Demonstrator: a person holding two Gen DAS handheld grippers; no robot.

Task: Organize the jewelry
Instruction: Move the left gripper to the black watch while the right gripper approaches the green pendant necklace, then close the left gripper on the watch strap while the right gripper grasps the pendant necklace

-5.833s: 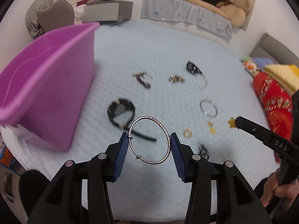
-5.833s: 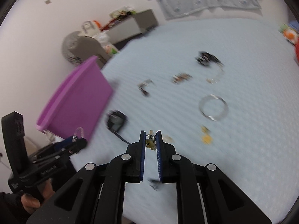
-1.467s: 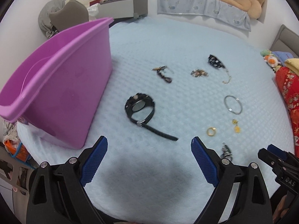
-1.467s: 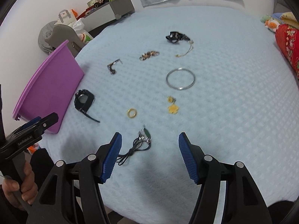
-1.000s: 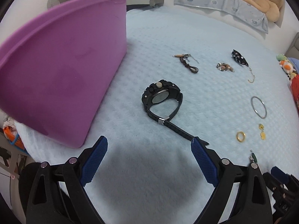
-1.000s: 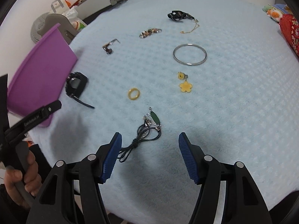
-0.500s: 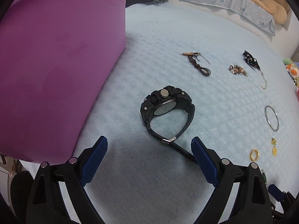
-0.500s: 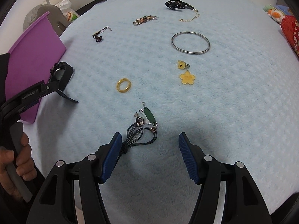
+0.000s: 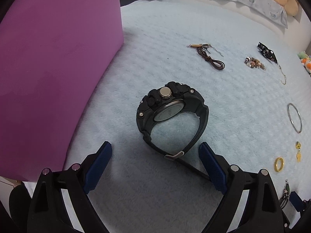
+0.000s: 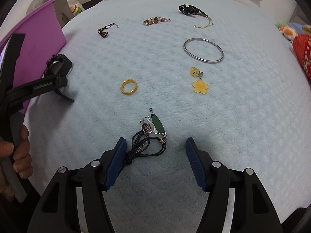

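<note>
A black wristwatch lies on its side on the pale blue blanket, its strap buckle just ahead of my left gripper, which stands open and empty. My right gripper is open too, low over a black cord necklace with a green pendant; the cord's knot touches the left pad. Farther out lie a gold ring, a yellow flower charm, a silver bangle, a brown cord bracelet, a bead cluster and a black chained piece.
A tall purple bin stands right of nothing and close on the left of the watch. The left gripper's frame and a hand show at the left of the right wrist view. Stuffed toys and a red cloth lie at the right edge.
Both grippers have sunk toward the blanket. The watch has grown larger and nearer the left jaws; the cord necklace now sits between the right pads. Both stayed open.
</note>
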